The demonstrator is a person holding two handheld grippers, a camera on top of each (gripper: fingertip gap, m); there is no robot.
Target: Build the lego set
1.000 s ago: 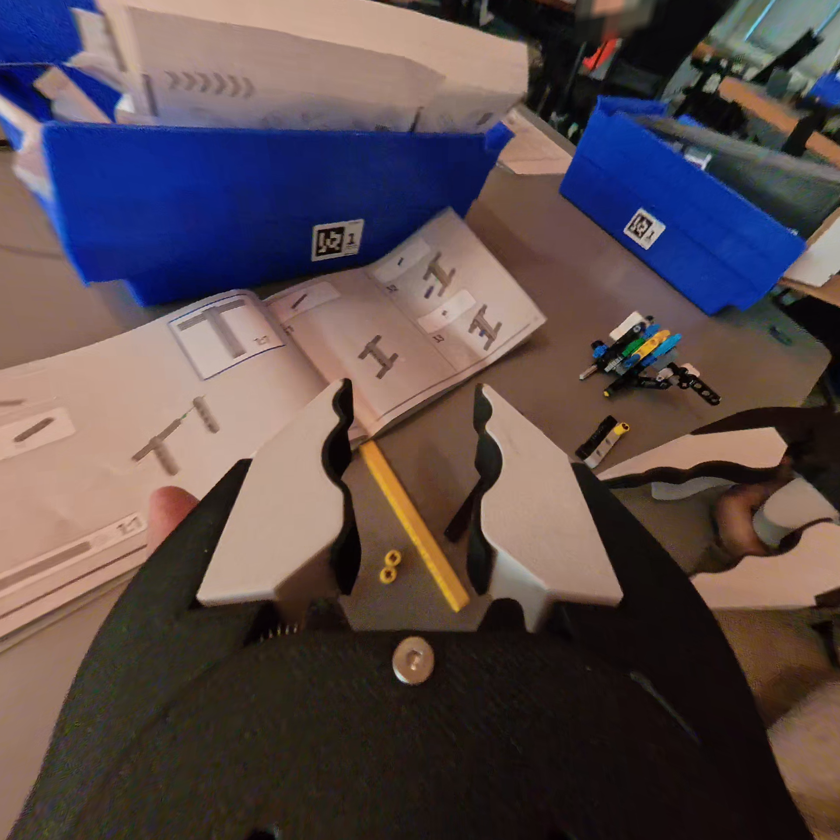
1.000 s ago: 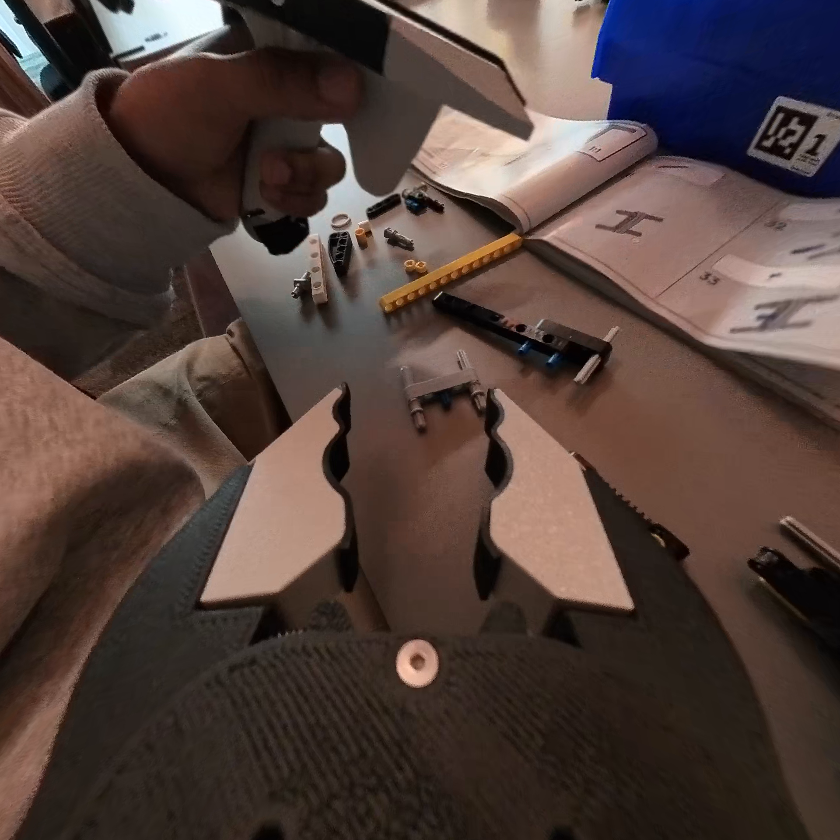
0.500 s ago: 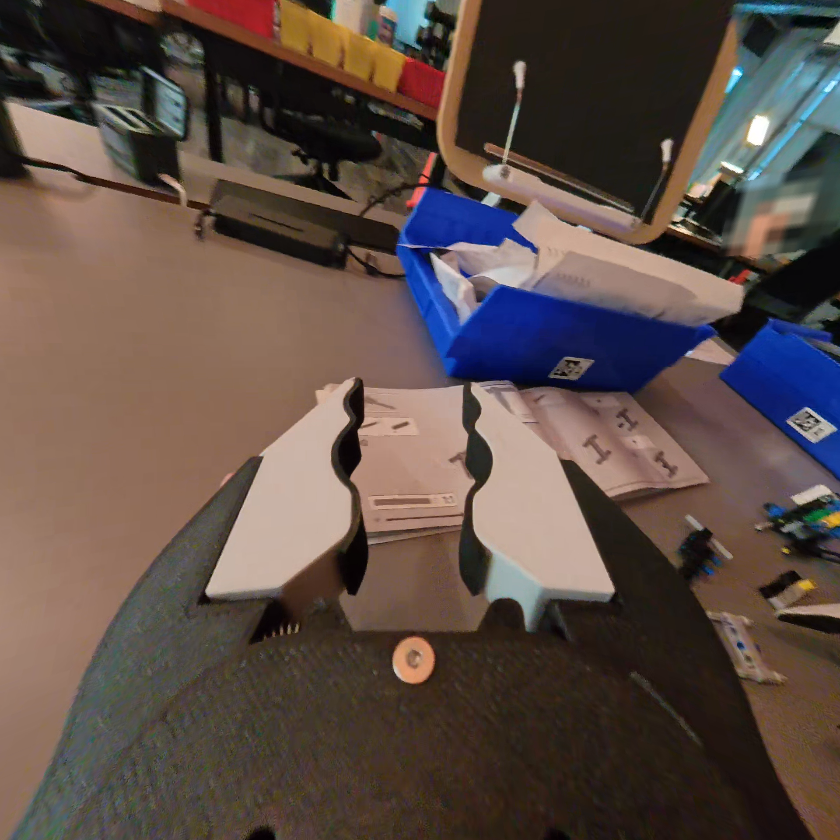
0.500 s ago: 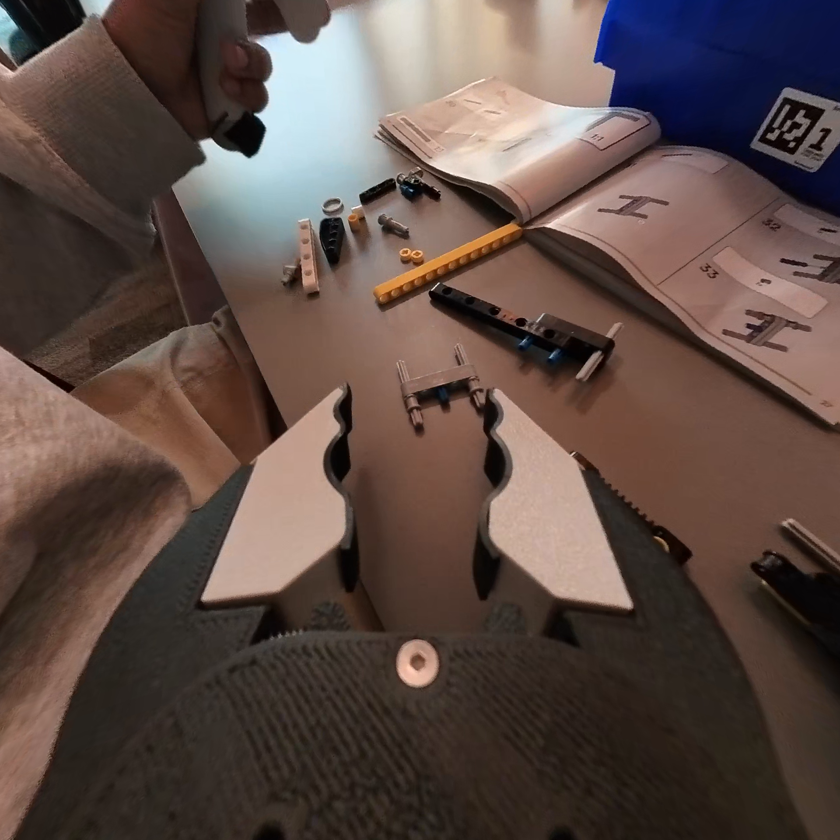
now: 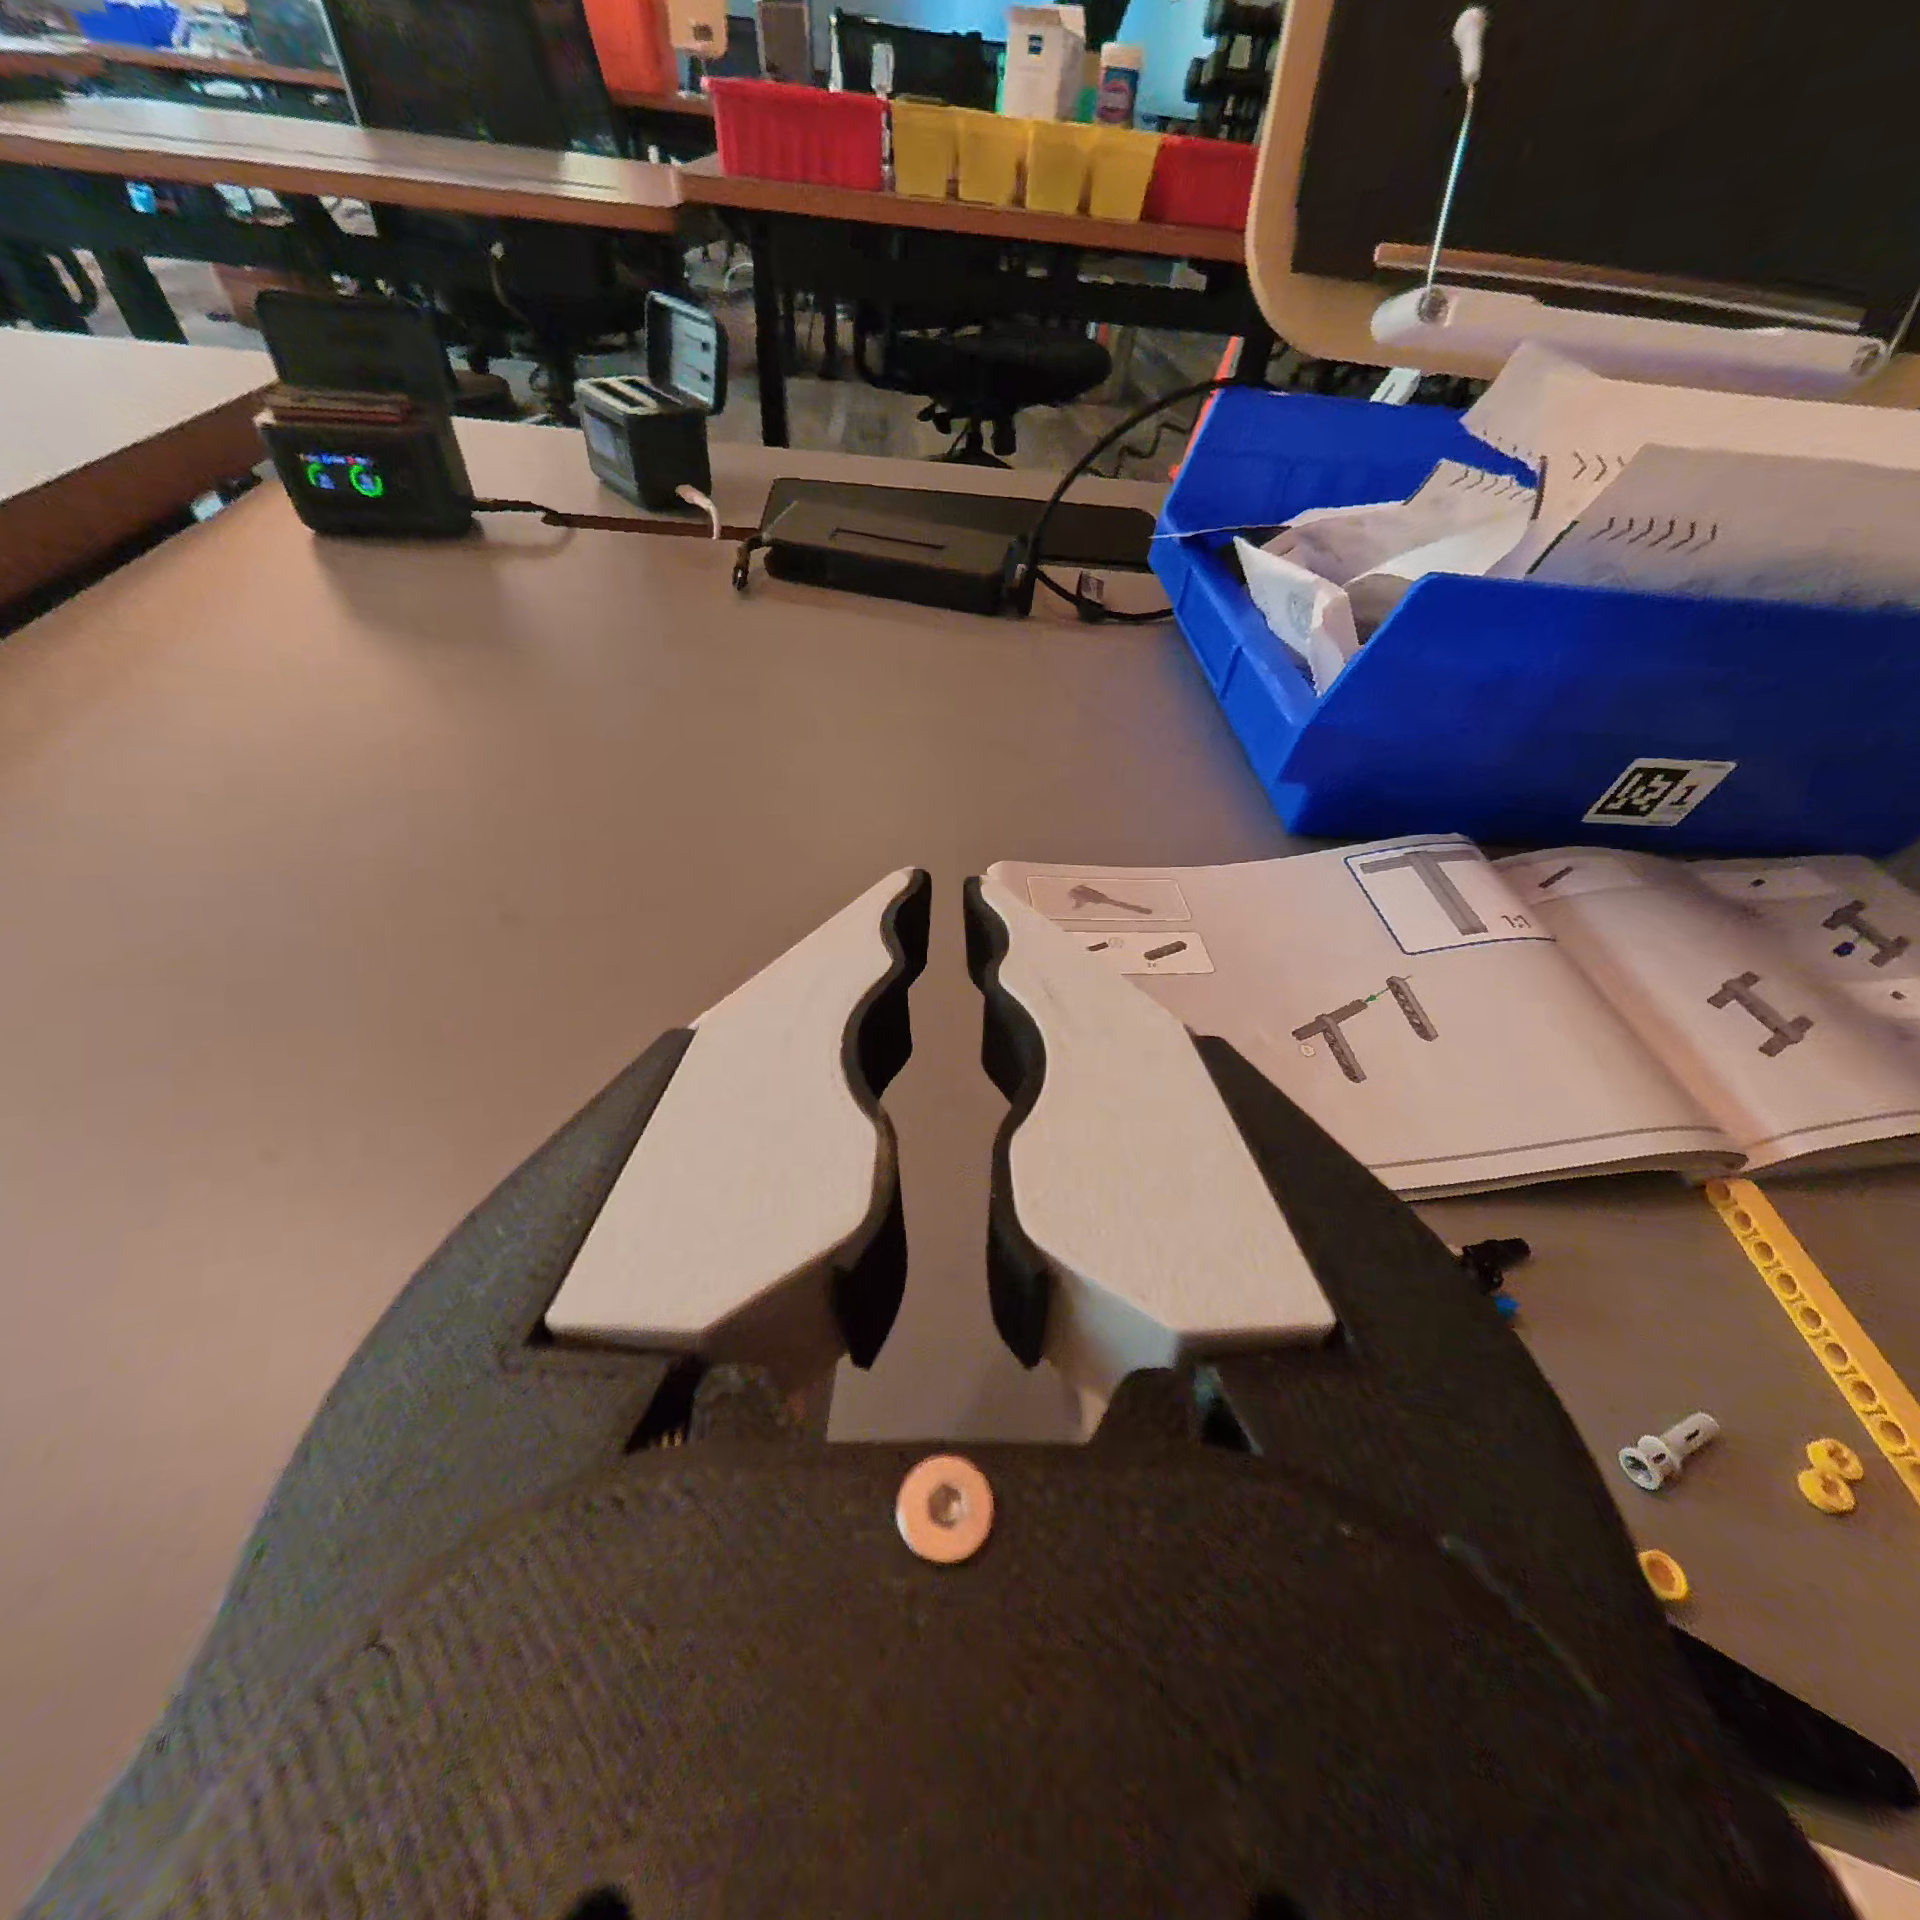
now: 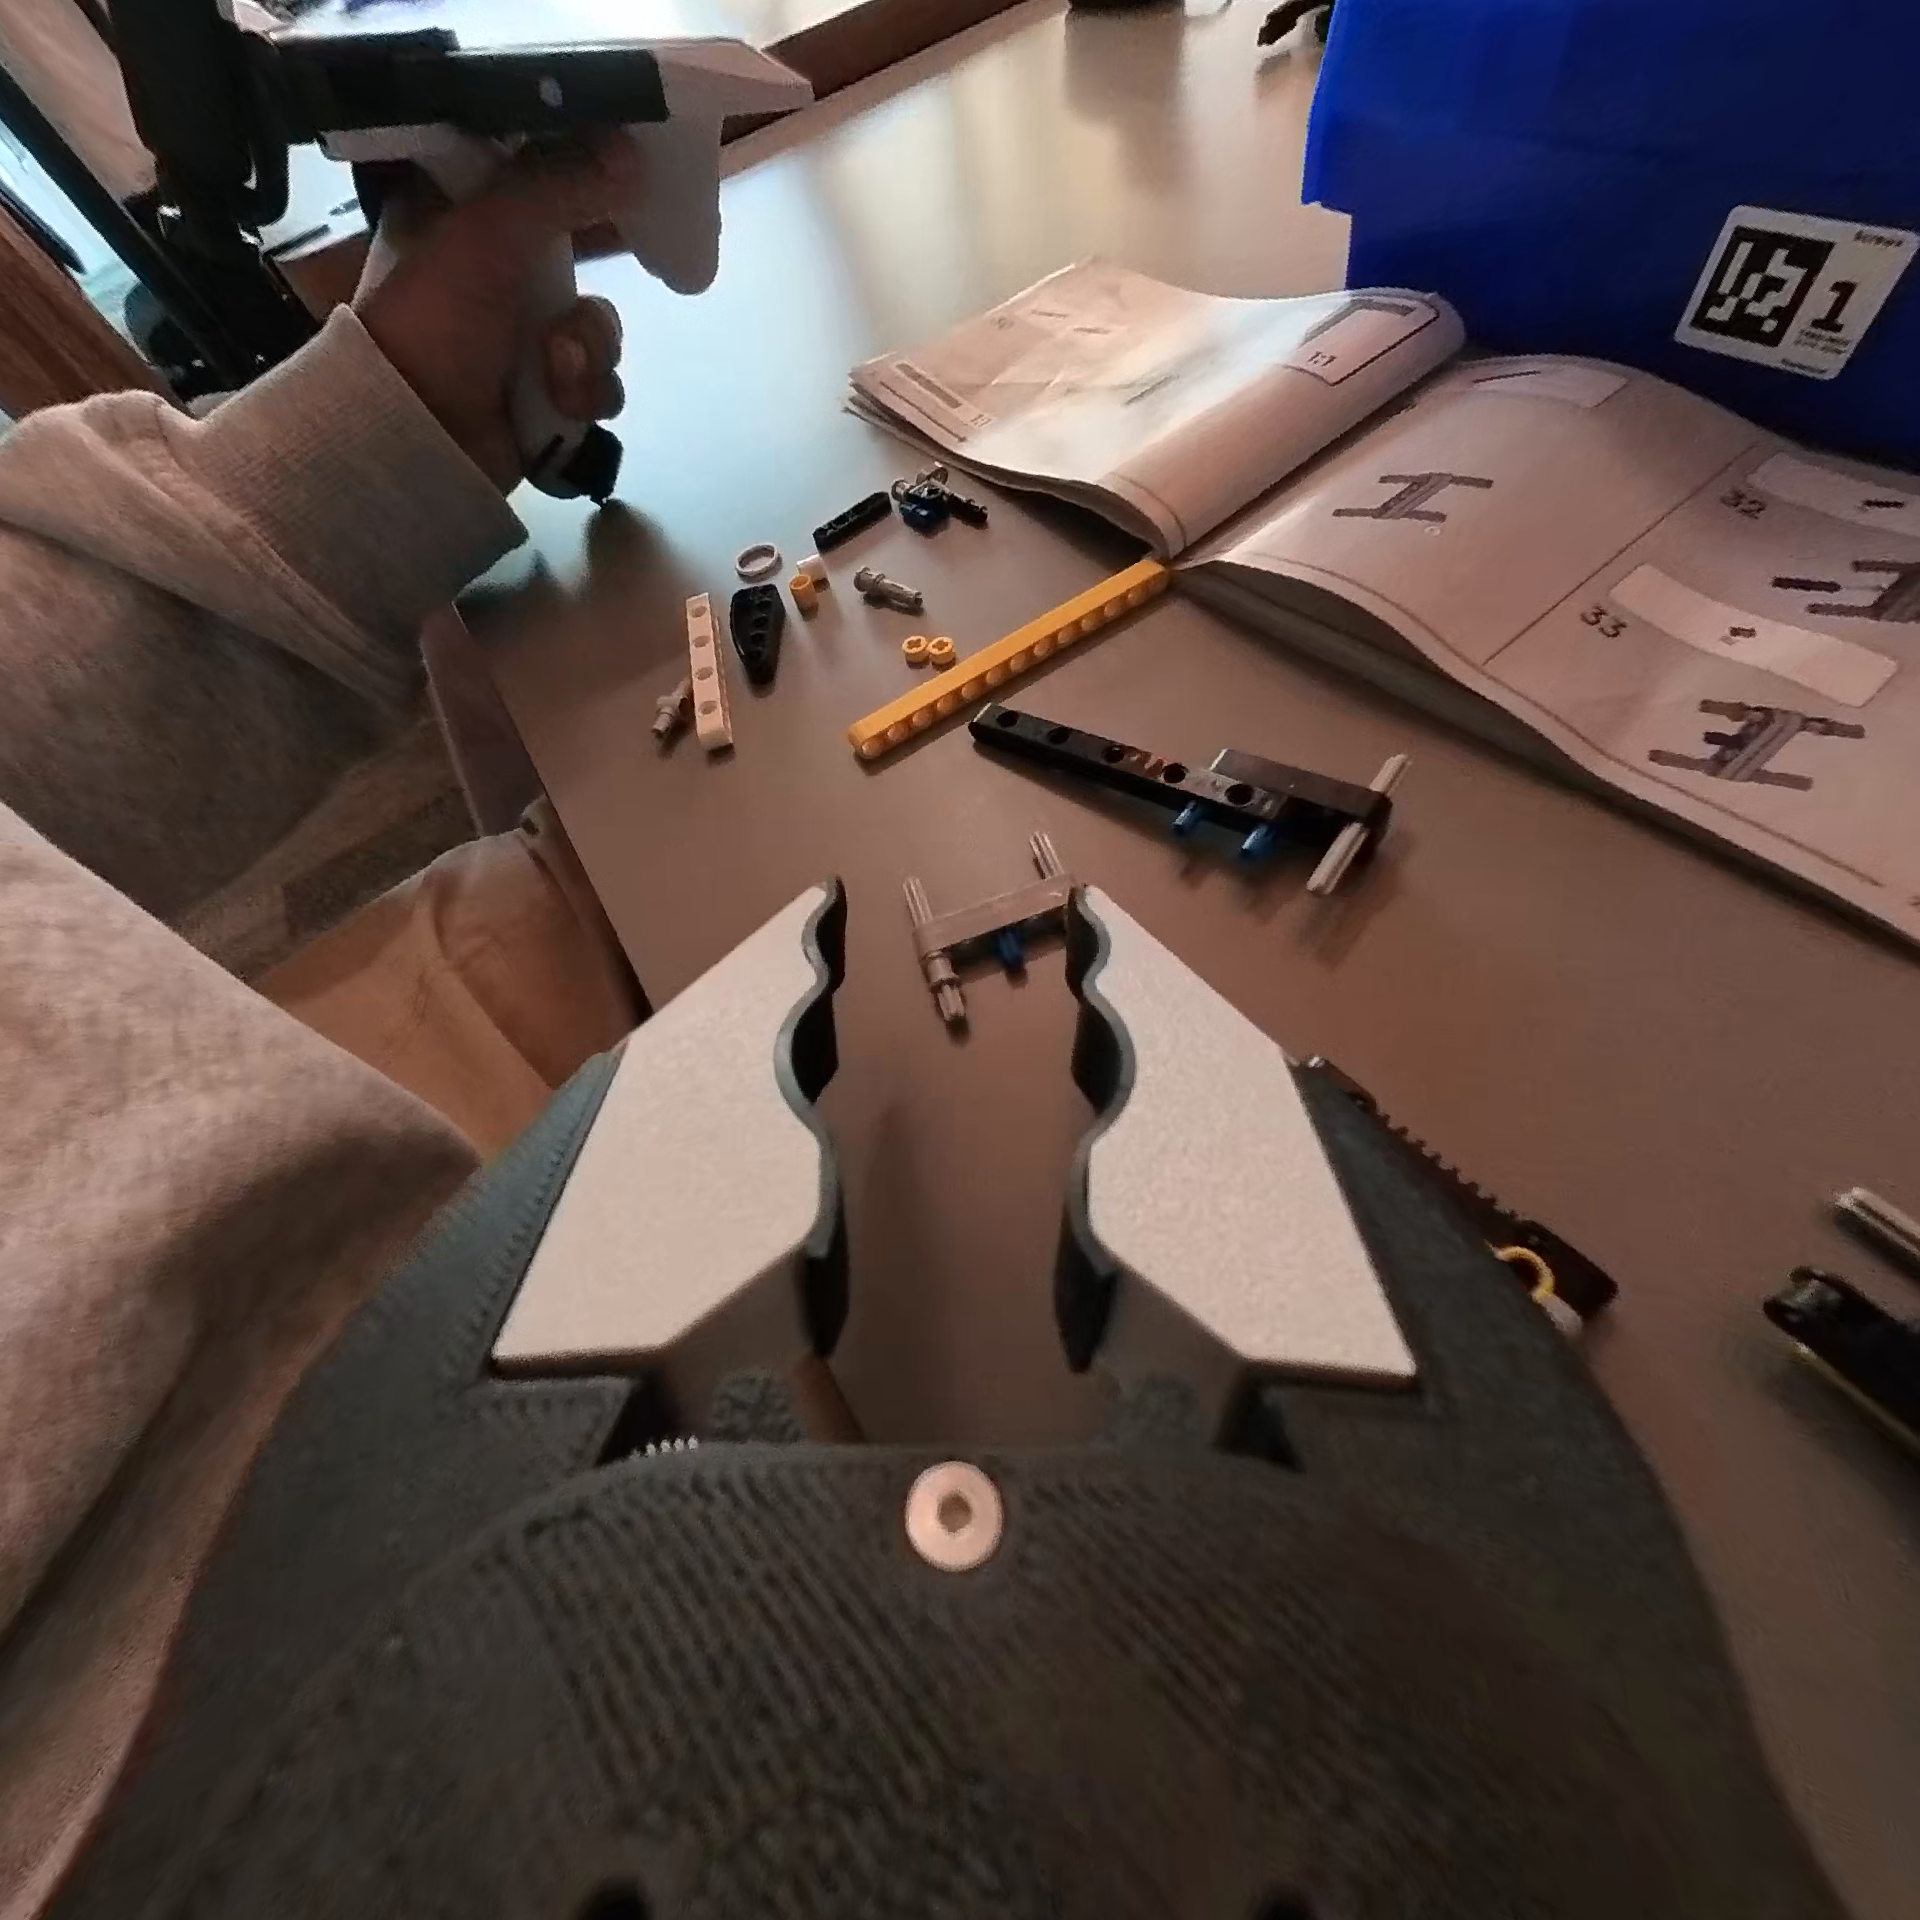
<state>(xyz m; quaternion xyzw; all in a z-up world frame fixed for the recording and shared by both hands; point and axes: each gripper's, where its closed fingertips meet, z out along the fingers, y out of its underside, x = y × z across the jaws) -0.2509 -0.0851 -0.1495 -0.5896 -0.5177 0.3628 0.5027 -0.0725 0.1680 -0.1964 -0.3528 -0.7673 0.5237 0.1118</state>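
My right gripper is open and low over the table. A small grey H-shaped assembly with blue pins lies between its fingertips, not gripped. Beyond it lie a black beam assembly, a yellow beam and several small loose parts. My left gripper is nearly shut and empty, above bare table left of the open instruction booklet. It also shows in the right wrist view, held high by a hand. The yellow beam and a grey pin lie to its right.
A blue bin with paper bags stands behind the booklet. Chargers and a black power brick sit at the table's far edge. A sleeve is at the near left edge. Dark parts lie at the right. Across from one pair of fingers to the other is roughly 30 cm.
My left gripper has lifted off the yellow beam, swung left and up, and its jaws have closed from open to nearly shut. My right gripper has barely moved.
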